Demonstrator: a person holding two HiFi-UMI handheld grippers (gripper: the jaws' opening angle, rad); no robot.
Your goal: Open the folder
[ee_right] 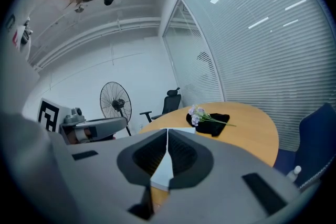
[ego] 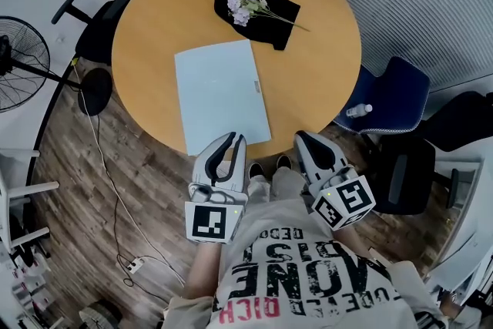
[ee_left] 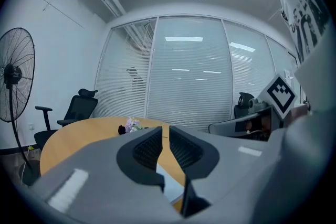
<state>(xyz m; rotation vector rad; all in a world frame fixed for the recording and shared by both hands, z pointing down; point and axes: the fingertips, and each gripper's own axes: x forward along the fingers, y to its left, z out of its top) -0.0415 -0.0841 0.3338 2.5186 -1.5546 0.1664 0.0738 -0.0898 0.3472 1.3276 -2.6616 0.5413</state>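
Two hand-held grippers are being held side by side at the near rim of a round wooden counter [ego: 323,65], each being pointed across it and tipped slightly downward. The left hand-held gripper [ego: 235,139] is being shown in its own view with its jaws parted by only a narrow slit at the tips; nothing is being pinched between them. In the head view its tips are being seen over the near edge of the folder [ego: 222,95], though whether that edge is being touched cannot be told. The right hand-held gripper [ego: 302,136] is being held just to the right of that edge, over bare counter, and in the right gripper view its jaws are being pressed together at the tips, with nothing being clamped.

The folder, pale blue, is lying closed and flat on the counter, its long sides running away from the person and slanted a little. Part of it is being glimpsed through the lower gap of each gripper's jaws. Beyond it, well apart, a sprig of lilac flowers [ego: 245,4] is lying on a black cloth [ego: 269,15] near the far side of the counter.
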